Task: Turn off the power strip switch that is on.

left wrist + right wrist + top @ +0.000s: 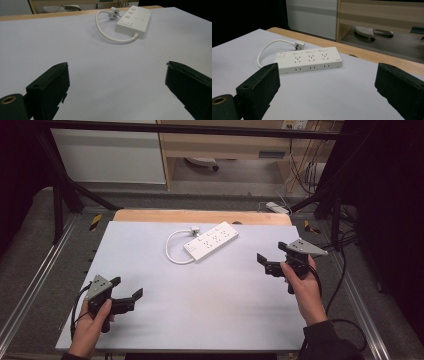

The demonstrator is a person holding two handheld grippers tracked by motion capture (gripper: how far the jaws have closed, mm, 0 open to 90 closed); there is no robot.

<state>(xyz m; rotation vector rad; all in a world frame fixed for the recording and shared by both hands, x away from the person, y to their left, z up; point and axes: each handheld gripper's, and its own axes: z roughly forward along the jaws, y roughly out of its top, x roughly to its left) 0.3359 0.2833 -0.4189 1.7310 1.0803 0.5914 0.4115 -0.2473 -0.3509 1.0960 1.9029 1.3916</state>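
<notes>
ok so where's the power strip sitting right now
In the high view the white power strip lies angled on the far middle of the grey table top, its cord looping to its left, beyond both open grippers and nearer the right gripper.

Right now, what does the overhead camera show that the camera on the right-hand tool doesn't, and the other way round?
High view alone: both hands, the left gripper and right gripper whole, and the table's near edge. Right gripper view alone: the power strip's socket holes and red switch close up, and a chair base behind. Both share the white power strip, its looped cord and plug, the pale tabletop, and the right gripper's open jaws.
</notes>
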